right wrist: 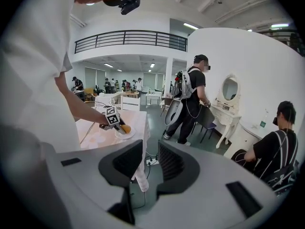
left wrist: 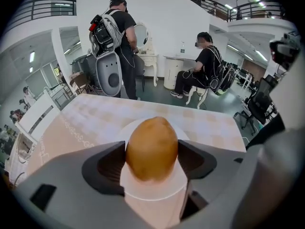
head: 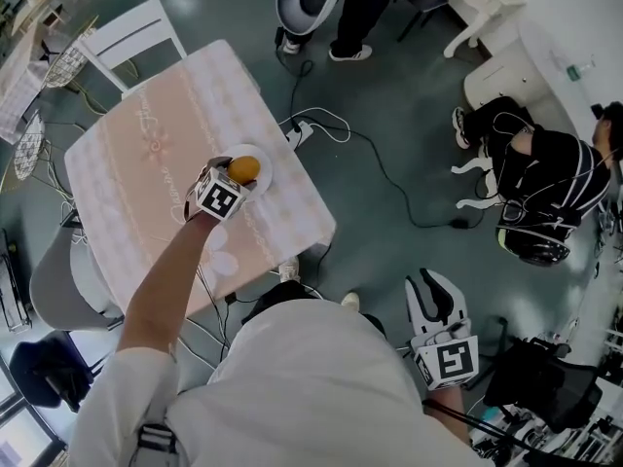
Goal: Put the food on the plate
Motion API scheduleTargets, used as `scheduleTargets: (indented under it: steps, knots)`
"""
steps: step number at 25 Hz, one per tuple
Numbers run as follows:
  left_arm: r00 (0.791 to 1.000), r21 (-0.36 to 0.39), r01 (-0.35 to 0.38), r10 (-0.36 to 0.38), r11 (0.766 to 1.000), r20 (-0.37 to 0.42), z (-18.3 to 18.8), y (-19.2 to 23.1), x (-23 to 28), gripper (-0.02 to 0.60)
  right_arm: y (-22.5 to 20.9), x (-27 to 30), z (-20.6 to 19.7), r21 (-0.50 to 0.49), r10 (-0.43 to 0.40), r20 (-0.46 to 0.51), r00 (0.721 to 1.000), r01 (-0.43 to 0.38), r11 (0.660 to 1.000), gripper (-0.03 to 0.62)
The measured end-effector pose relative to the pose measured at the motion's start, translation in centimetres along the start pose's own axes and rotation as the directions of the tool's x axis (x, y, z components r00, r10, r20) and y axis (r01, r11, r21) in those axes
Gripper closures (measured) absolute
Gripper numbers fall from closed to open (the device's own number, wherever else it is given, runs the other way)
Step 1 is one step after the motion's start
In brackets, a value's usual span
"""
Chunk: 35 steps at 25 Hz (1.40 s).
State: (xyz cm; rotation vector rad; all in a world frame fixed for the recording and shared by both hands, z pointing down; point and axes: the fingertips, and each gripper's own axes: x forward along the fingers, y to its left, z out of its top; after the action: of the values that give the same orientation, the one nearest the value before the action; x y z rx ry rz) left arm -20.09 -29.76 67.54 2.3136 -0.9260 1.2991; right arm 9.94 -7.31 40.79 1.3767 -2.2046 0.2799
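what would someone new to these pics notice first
Most likely the orange-brown food clamped in the left gripper, right over the white plate near the edge of the pink-clothed table. After that, the right gripper hanging off the table over the floor, jaws slightly apart with nothing between them.

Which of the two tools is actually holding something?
The left tool, over the table: it grips the orange-brown food above the white plate. The right tool hangs empty.
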Motion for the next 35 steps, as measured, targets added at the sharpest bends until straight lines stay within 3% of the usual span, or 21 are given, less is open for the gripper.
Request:
scheduleTargets:
  steps: [15,25,30,35]
  knots:
    - [0.998,0.010,-0.015,0.014,1.000,0.056,0.8,0.0,-0.9,0.206,0.5,1.0,0.4,0.004,0.027,0.001,1.000,-0.027,1.000,0.485]
    - [0.992,0.025,-0.064,0.061,0.998,0.113,1.3,-1.1,-3.1,0.195,0.3,0.4,-0.3,-0.016,0.062,0.029,0.998,-0.062,0.998,0.485]
    - [0.972,0.028,-0.110,0.102,0.993,0.212,2.7,-3.3,-6.3,0.195,-0.2,-0.4,-0.8,-0.034,0.097,0.062,0.993,-0.095,0.995,0.485]
    - [0.937,-0.007,-0.164,0.158,0.986,0.312,4.1,-7.9,-11.3,0.212,-1.0,-2.0,-1.6,-0.062,0.147,0.103,0.984,-0.141,0.988,0.485]
